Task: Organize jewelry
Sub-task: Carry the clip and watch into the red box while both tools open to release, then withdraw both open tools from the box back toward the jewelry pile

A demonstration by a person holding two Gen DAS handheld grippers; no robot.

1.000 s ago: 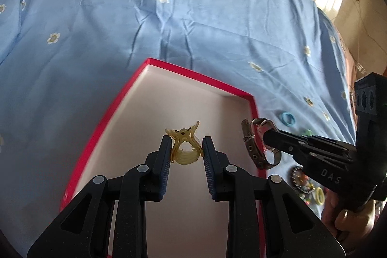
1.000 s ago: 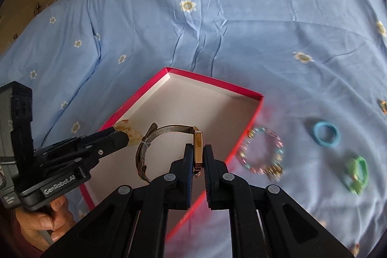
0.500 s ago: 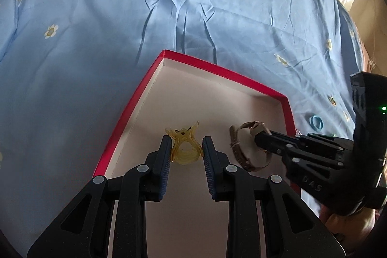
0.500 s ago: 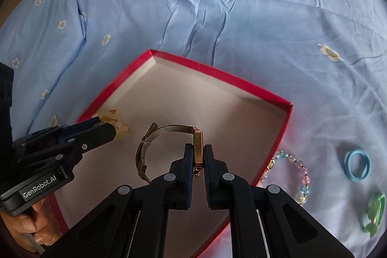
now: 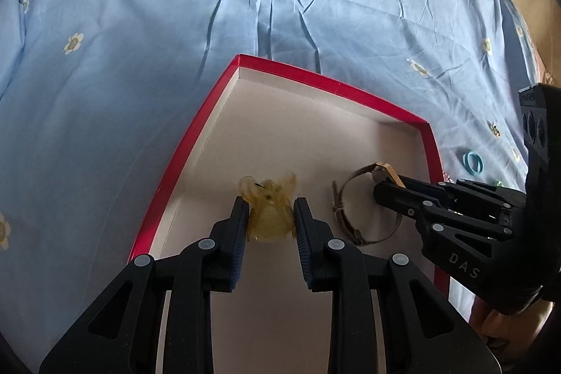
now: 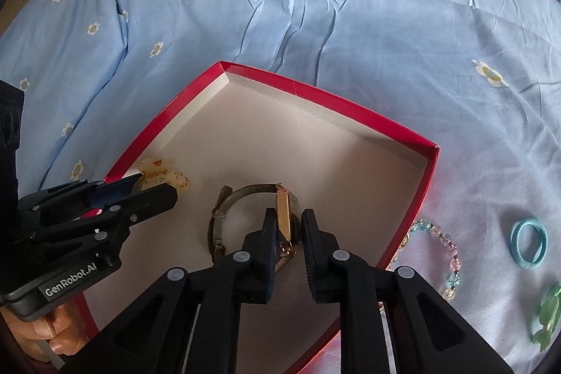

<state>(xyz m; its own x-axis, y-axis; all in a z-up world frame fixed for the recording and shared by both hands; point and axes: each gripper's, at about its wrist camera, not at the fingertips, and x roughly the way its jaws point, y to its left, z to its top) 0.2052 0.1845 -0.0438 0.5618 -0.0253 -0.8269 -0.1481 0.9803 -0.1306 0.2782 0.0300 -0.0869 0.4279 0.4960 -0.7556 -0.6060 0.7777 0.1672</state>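
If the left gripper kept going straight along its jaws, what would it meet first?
The yellow hair claw already sits between the left gripper jaws; beyond it lies bare floor of the red box, then probably its far wall.

Translucent plastic hair claw (image 5: pixel 269 211), metal-mesh watch (image 6: pixel 245 216), creased cloth (image 5: pixel 140 41)

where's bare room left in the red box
The far half of the red box, from its back walls to the watch and hair claw, is bare. The near half is crowded: them, left gripper, right gripper.

blue bedsheet (image 5: pixel 140 65) (daisy print), wrinkled
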